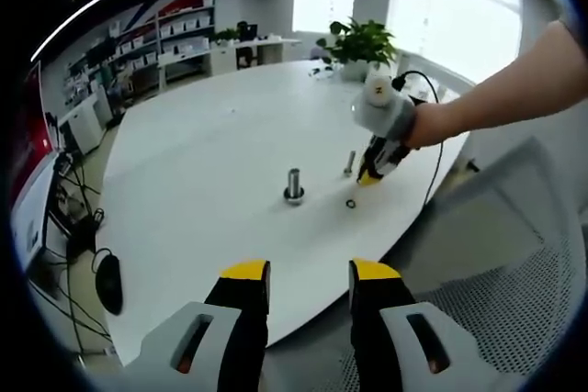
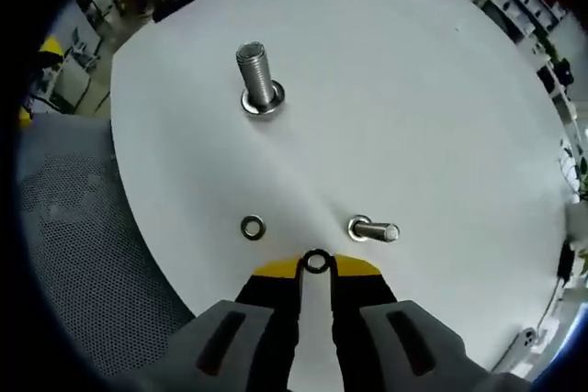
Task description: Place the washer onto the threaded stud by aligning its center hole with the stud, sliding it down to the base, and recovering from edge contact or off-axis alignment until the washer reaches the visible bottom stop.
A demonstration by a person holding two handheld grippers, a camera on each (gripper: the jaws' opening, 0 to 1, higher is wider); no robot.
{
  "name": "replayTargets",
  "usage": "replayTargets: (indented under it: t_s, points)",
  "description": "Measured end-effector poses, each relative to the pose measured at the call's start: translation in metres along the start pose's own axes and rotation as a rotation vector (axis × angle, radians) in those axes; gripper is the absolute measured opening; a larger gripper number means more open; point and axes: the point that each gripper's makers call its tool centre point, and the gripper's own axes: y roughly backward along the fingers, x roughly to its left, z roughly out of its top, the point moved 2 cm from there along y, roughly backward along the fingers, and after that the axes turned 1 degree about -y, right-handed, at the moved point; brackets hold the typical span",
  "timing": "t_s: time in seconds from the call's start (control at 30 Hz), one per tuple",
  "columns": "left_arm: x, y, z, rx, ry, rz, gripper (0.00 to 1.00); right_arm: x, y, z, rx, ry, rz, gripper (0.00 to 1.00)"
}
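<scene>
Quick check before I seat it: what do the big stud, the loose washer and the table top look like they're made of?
Big stud: looks like bright bare metal, probably steel; shiny grey with visible threads. Loose washer: likely the same, a silvery glinting ring. Table top: smooth matte white, maybe laminate; the material can't be told. The right gripper pinches a darker ring.

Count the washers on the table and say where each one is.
2. One dark washer sits pinched at the tips of the right gripper; one silvery washer lies flat on the white table, left of it, nearer the table's edge. Any under the stud's base would be hidden.
</scene>
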Motion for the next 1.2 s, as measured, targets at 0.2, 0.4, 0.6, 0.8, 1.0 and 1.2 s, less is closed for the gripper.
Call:
replayTargets:
  t_s: [0.2,0.4,0.6,0.8,1.0,1.2]
  points:
    - [0.000,0.000,0.000,-0.002,0.002,0.001,0.32,-0.012,0.013,-0.002,-0.039,-0.010,-0.019,0.13]
    - [0.001,0.001,0.001,-0.011,0.008,0.002,0.32,-0.022,0.027,0.004,-0.082,-0.030,-0.032,0.13]
    - [0.001,0.001,0.002,-0.013,0.006,0.001,0.32,-0.023,0.042,0.016,-0.129,-0.001,-0.045,0.13]
    - [0.000,0.000,0.001,-0.009,0.003,-0.001,0.32,-0.021,0.045,0.019,-0.124,0.072,-0.058,0.13]
    - [0.000,0.001,0.001,-0.009,0.002,0.000,0.32,-0.023,0.040,0.026,-0.122,0.094,-0.065,0.13]
    - [0.000,0.000,0.000,-0.001,0.005,-0.004,0.32,-0.024,0.034,0.031,-0.105,0.093,-0.054,0.13]
